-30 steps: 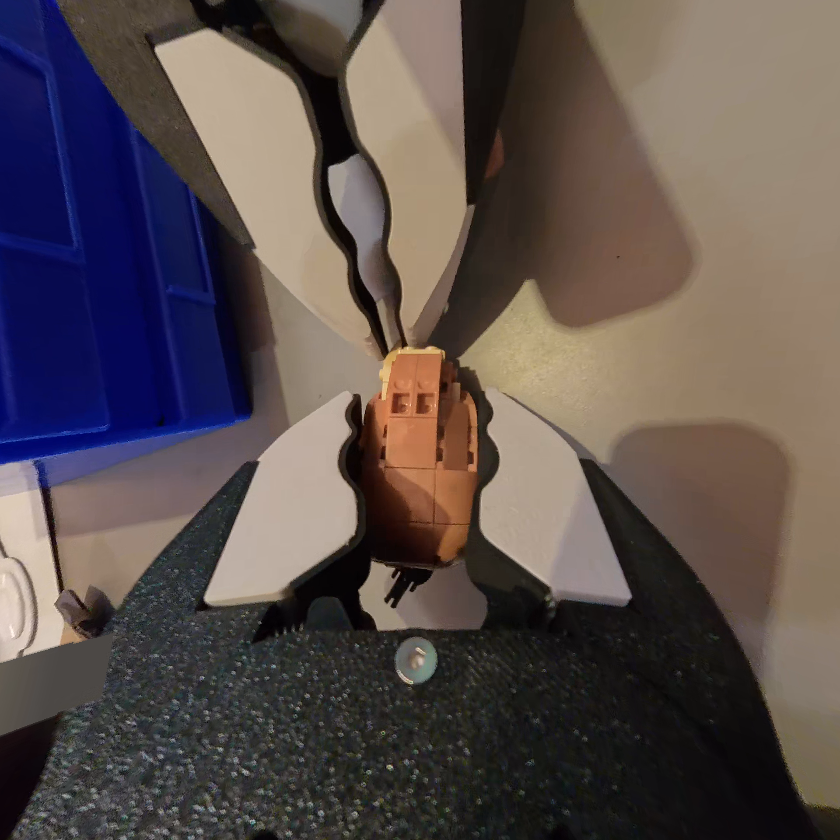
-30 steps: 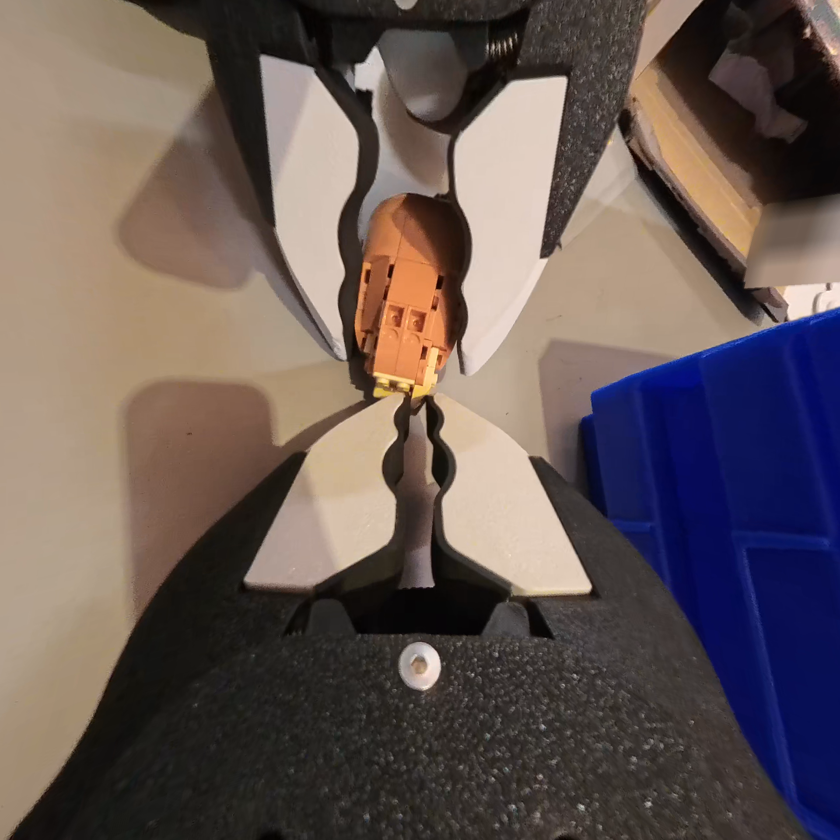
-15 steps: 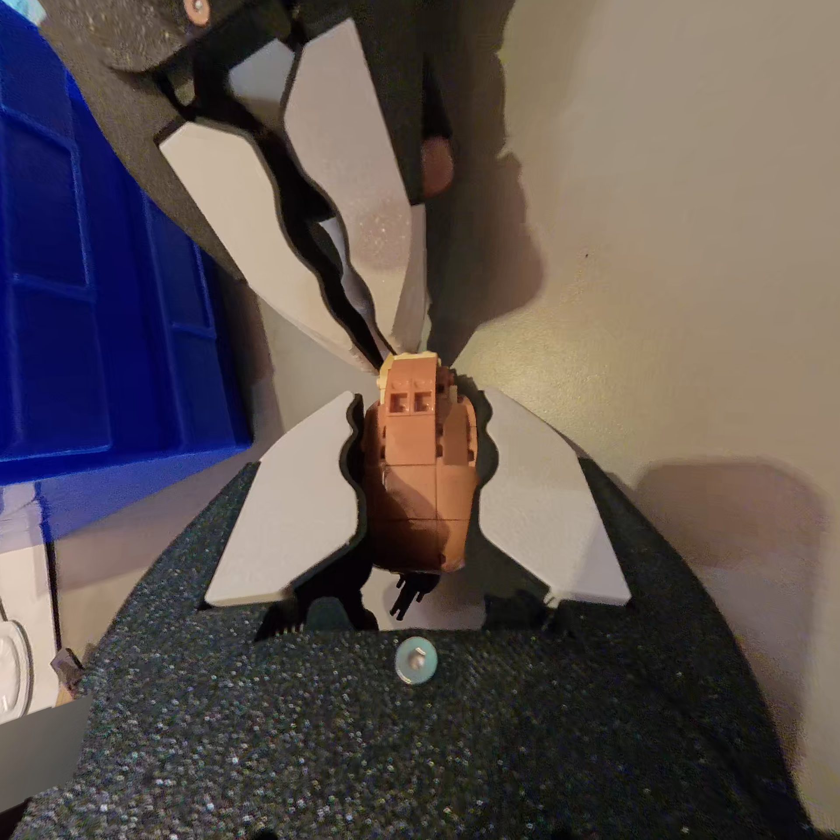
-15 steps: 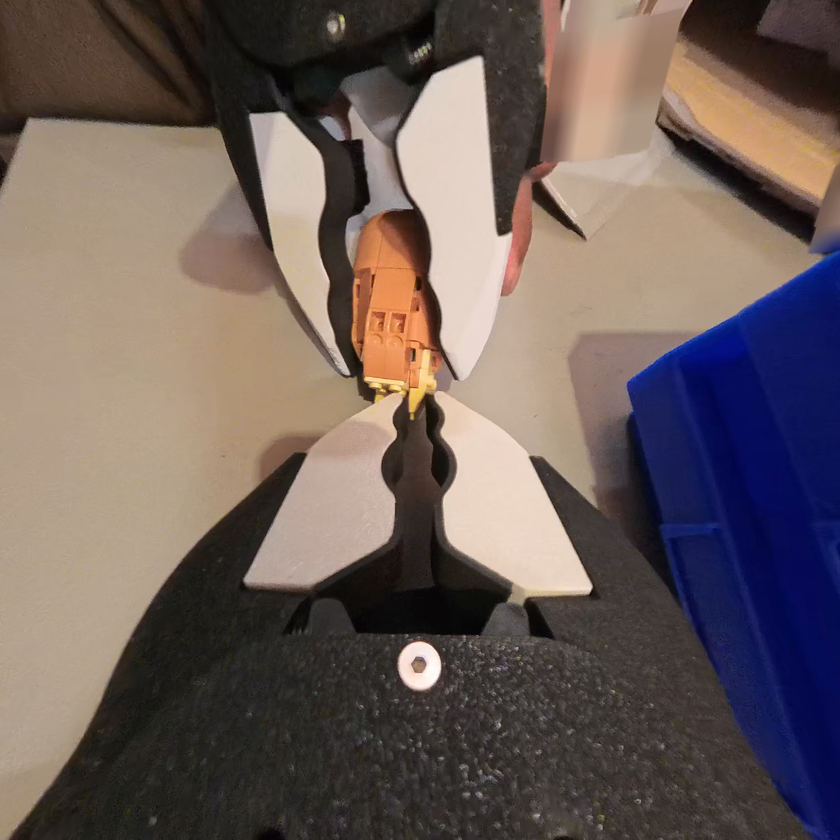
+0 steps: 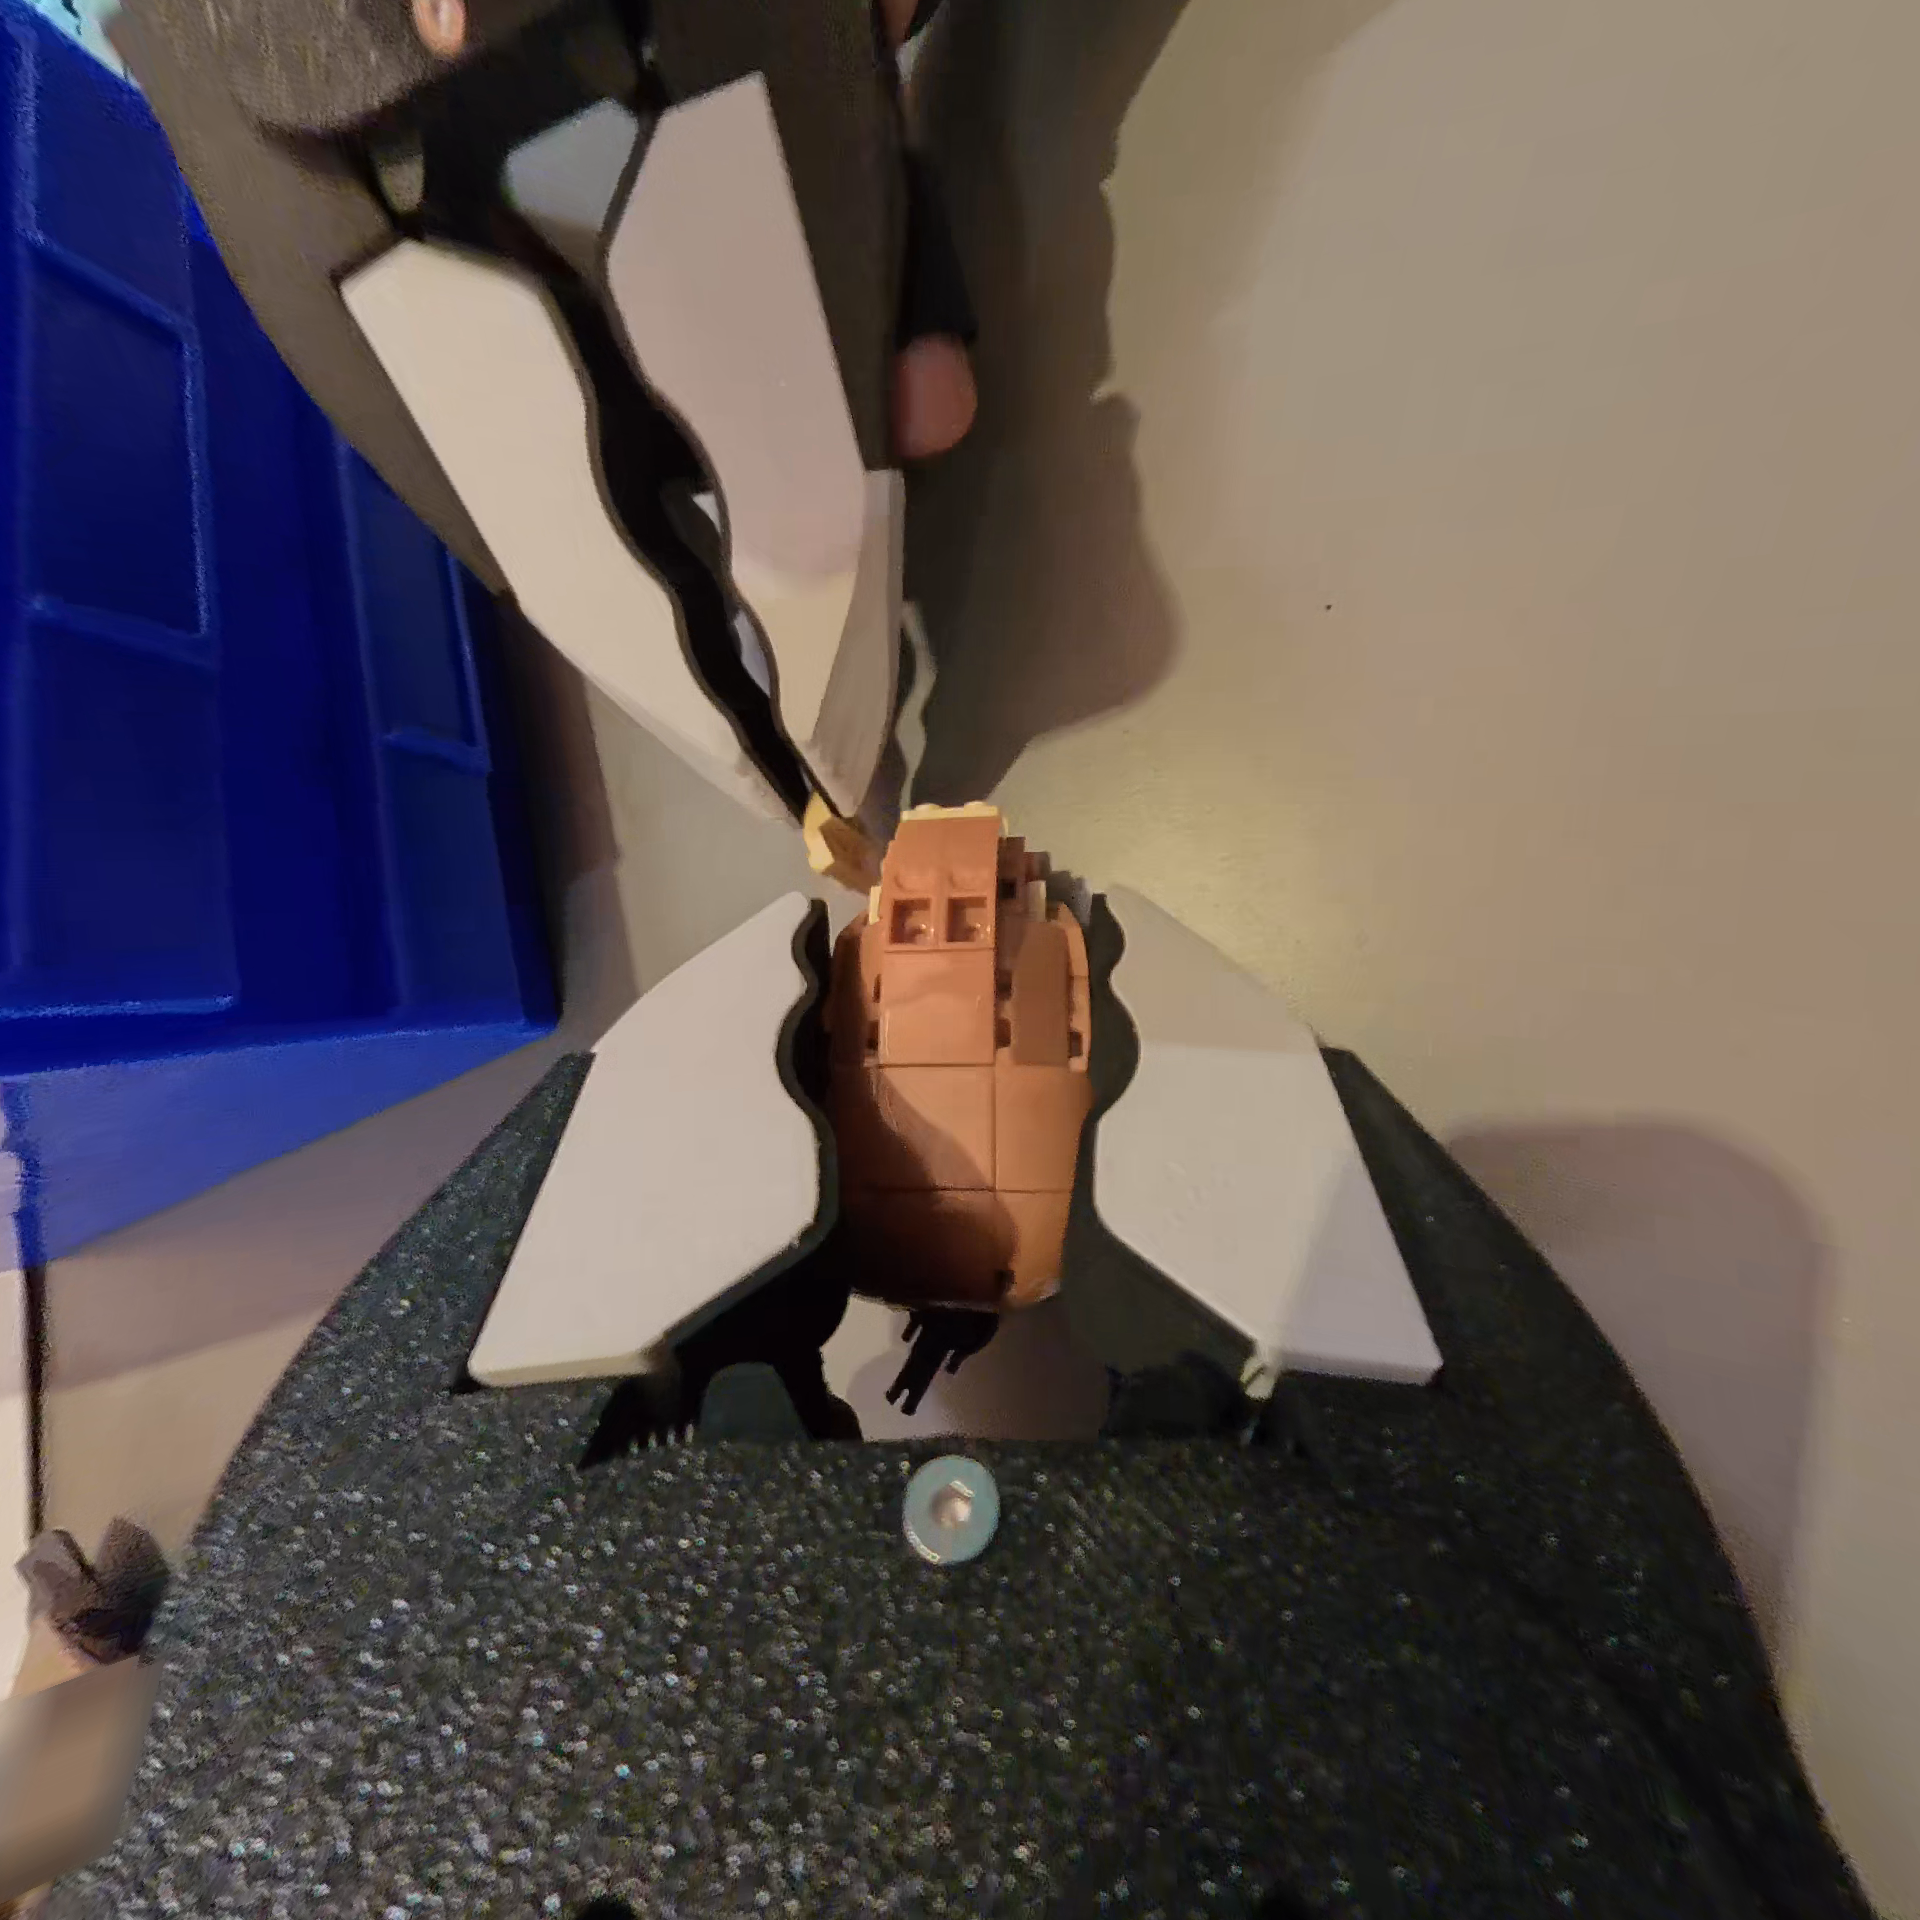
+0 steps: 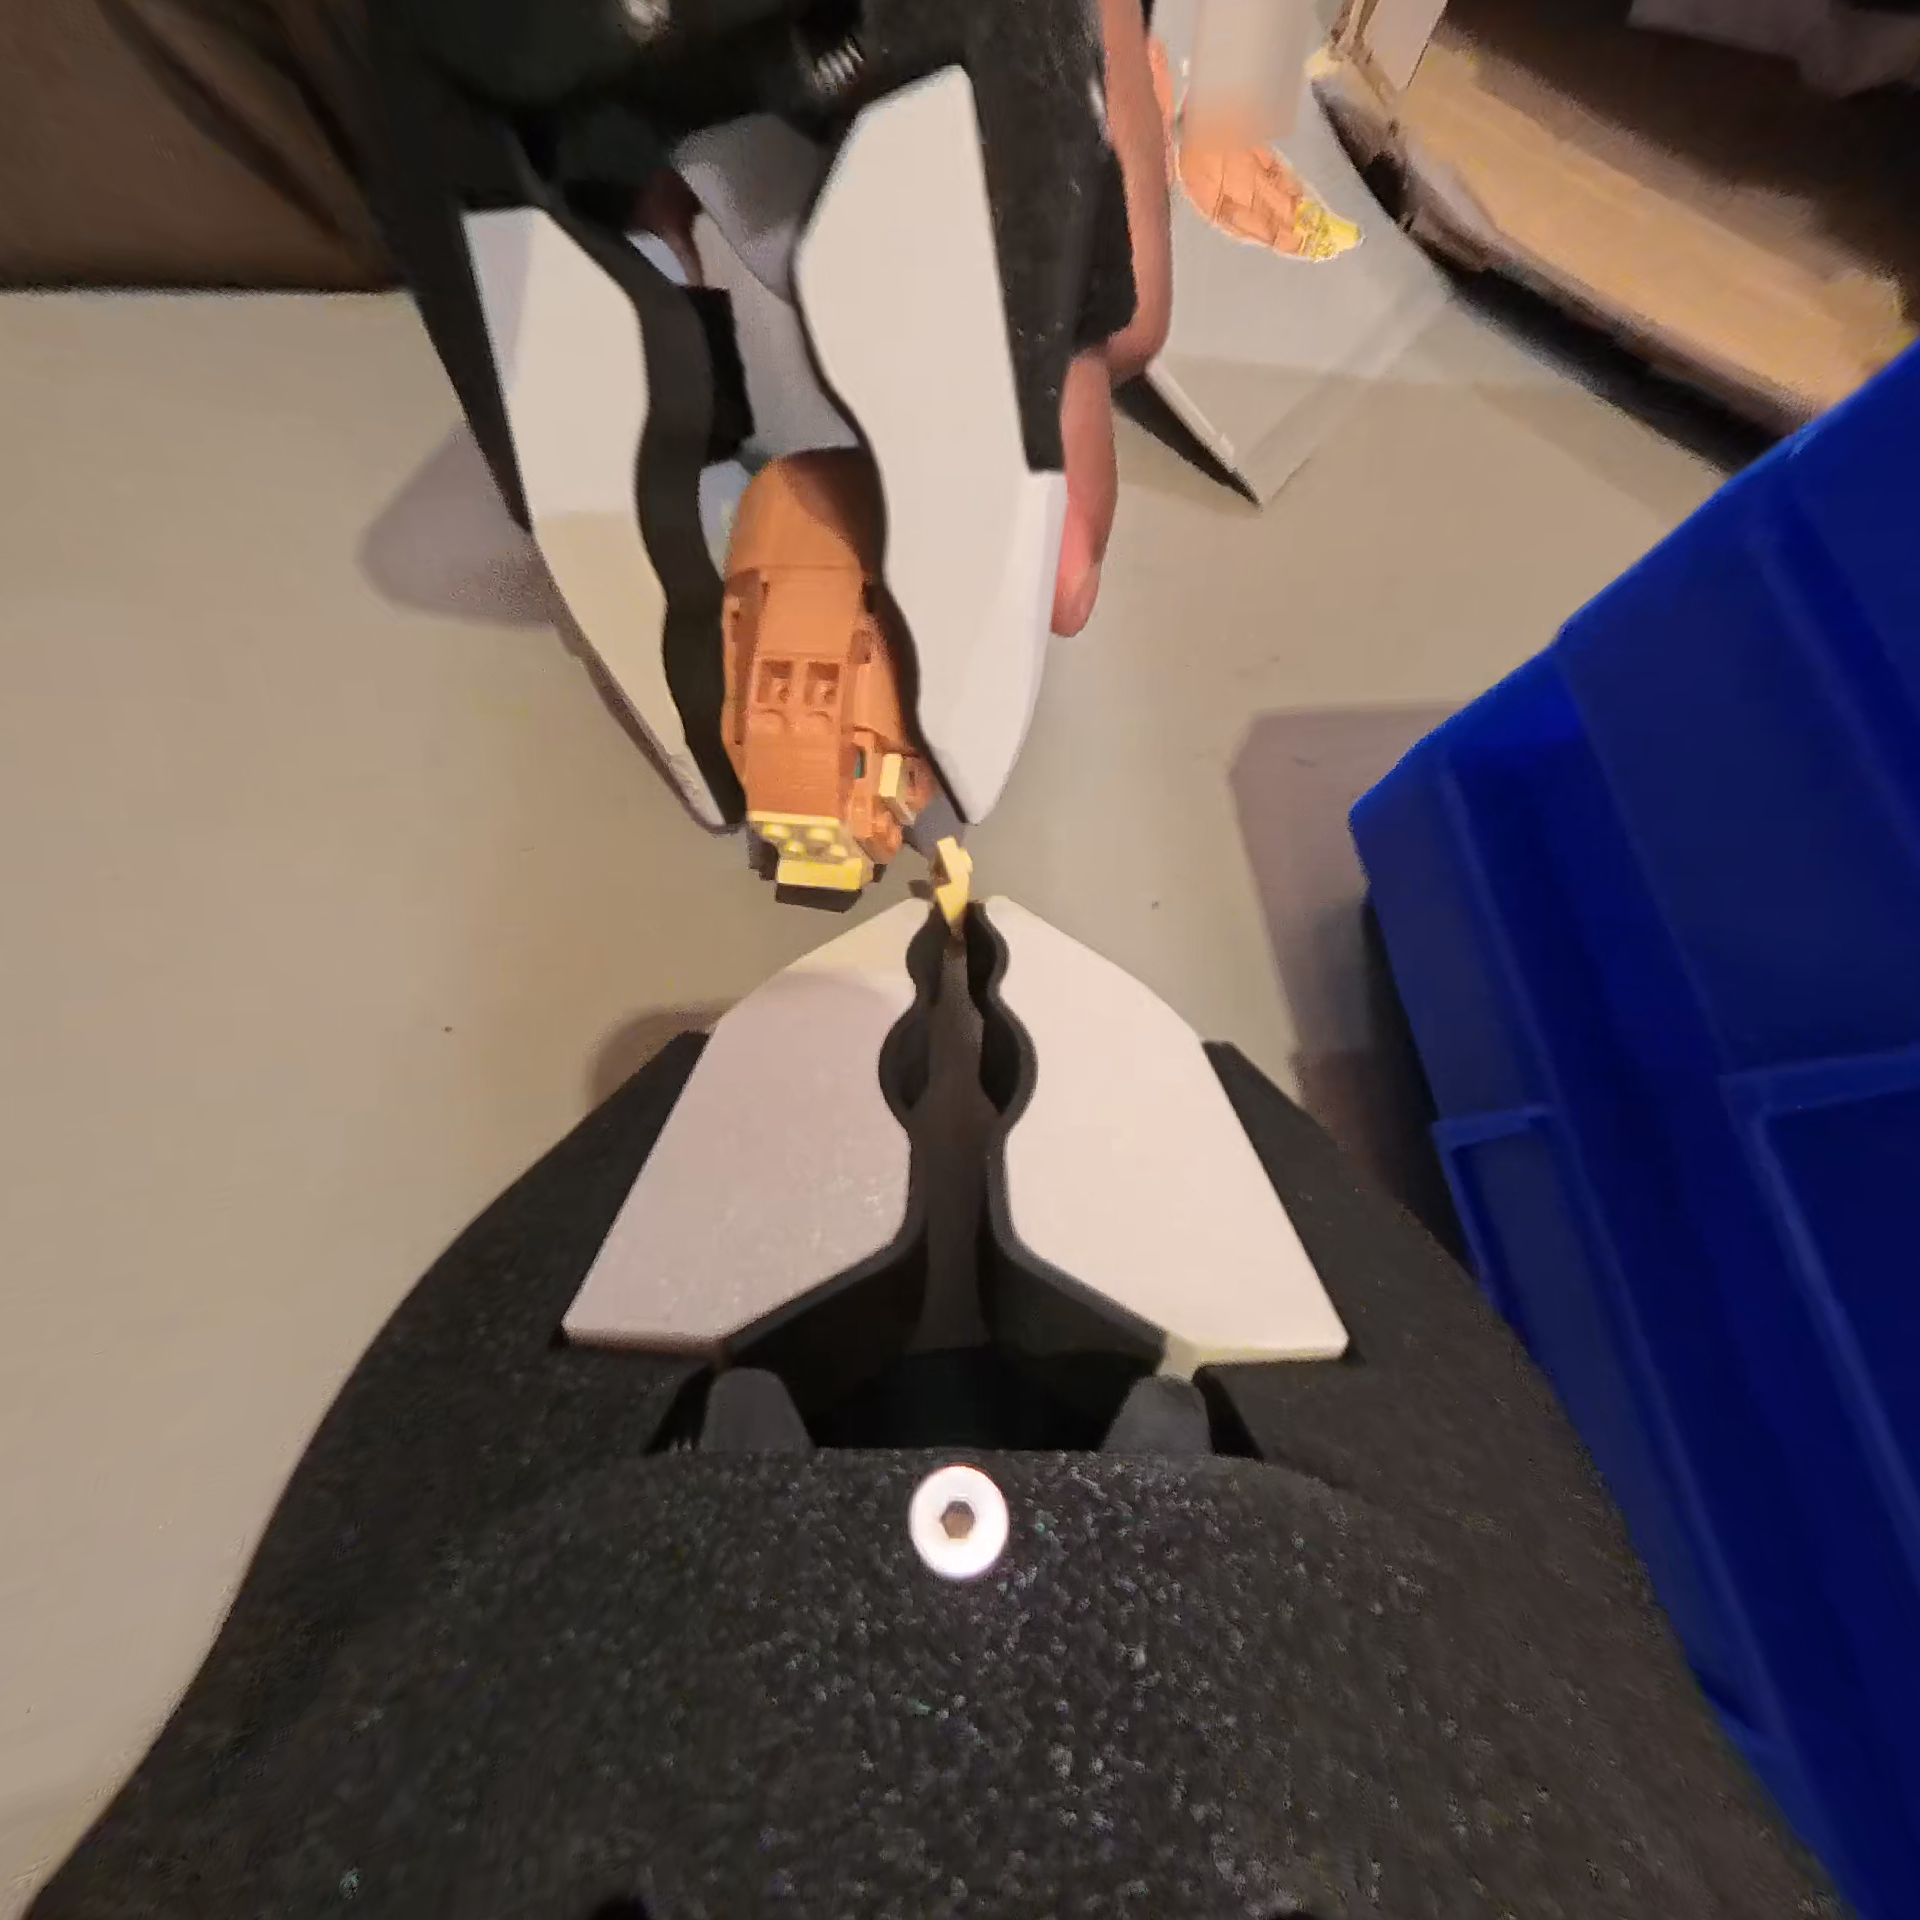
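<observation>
A blue plastic bin (image 5: 208,644) fills the 9 to 11 o'clock side of the left wrist view, and in the right wrist view it stands at 3 o'clock (image 6: 1704,935); its inside cannot be seen. Everything sits over a pale beige tabletop (image 5: 1507,623). In the right wrist view a folded white card (image 6: 1299,343) and a cardboard box (image 6: 1621,208) lie at 1 o'clock beyond the grippers. A small dark crumpled scrap (image 5: 88,1600) lies at 8 o'clock in the left wrist view. The left gripper (image 5: 951,904) is clamped on a brown brick-built figure (image 5: 961,1091), its two grey fingers set a moderate way apart with the figure filling the gap. The figure's long axis runs along the fingers, toward 12 o'clock, its rounded end deep in the jaws and its studded tan-tipped end sticking out past the fingertips. In the right wrist view the same figure (image 6: 810,696) points down toward 6 o'clock, with yellow studded bricks at its near end. The right gripper (image 6: 951,909) meets it tip to tip, jaws drawn nearly together and pinching a tiny yellow piece (image 6: 951,883) at the very tips; that piece sits just beside the figure's end, slightly apart from it. A person's fingertip (image 6: 1081,540) shows beside the left gripper at 1 o'clock.
</observation>
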Tool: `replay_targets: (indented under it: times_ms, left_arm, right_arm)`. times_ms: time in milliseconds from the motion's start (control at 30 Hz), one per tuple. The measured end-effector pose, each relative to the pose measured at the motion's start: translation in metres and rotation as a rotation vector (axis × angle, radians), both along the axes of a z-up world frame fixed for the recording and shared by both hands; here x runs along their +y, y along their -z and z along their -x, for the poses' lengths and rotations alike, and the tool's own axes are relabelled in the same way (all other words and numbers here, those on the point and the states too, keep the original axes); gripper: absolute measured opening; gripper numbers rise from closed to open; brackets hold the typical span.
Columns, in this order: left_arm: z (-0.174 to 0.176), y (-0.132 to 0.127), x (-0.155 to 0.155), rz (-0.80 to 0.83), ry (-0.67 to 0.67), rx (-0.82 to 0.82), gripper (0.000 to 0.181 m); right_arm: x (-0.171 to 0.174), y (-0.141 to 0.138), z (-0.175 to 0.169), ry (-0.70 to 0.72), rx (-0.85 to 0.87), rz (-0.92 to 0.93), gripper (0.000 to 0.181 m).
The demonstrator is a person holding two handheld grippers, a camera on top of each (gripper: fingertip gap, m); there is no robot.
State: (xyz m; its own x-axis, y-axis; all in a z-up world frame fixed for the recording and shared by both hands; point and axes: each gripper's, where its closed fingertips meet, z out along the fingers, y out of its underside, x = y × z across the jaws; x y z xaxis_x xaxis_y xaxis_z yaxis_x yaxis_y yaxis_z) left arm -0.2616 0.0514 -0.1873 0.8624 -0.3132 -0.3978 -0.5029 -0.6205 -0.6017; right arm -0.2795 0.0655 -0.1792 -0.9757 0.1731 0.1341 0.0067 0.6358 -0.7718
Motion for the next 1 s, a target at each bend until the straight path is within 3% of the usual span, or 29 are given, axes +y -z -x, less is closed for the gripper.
replay_targets:
  times_ms: [133,233,300,367,400,467,633,800,1000]
  left_arm:
    - [0.002,-0.001,0.000,-0.023,-0.023,-0.066,0.048]
    - [0.002,-0.001,0.000,-0.022,-0.028,-0.066,0.048]
    - [0.003,-0.001,0.001,-0.020,-0.030,-0.058,0.048]
    - [0.003,-0.001,0.002,-0.018,-0.032,-0.055,0.048]
    - [0.003,-0.001,0.002,-0.019,-0.034,-0.056,0.048]
    - [0.003,-0.001,0.002,-0.023,-0.037,-0.067,0.048]
    - [0.004,-0.001,0.002,-0.027,-0.051,-0.093,0.048]
    - [0.017,-0.008,0.004,-0.092,-0.125,-0.171,0.048]
    - [0.022,-0.057,0.010,-0.383,-0.143,-0.349,0.047]
  right_arm:
    - [-0.001,-0.035,-0.001,-0.041,0.265,0.028,0.004]
    - [0.002,-0.101,0.003,0.013,0.587,0.217,0.004]
    - [0.020,-0.152,0.019,0.184,0.763,0.381,0.004]
    - [0.053,-0.179,0.061,0.487,0.820,0.399,0.005]
    - [0.066,-0.176,0.081,0.602,0.777,0.343,0.006]
    - [0.076,-0.161,0.101,0.685,0.680,0.278,0.024]
    - [0.077,-0.151,0.081,0.633,0.731,0.311,0.024]
    - [0.033,-0.130,0.037,0.312,0.628,0.380,0.016]
    - [0.012,-0.109,0.017,0.132,0.516,0.417,0.017]
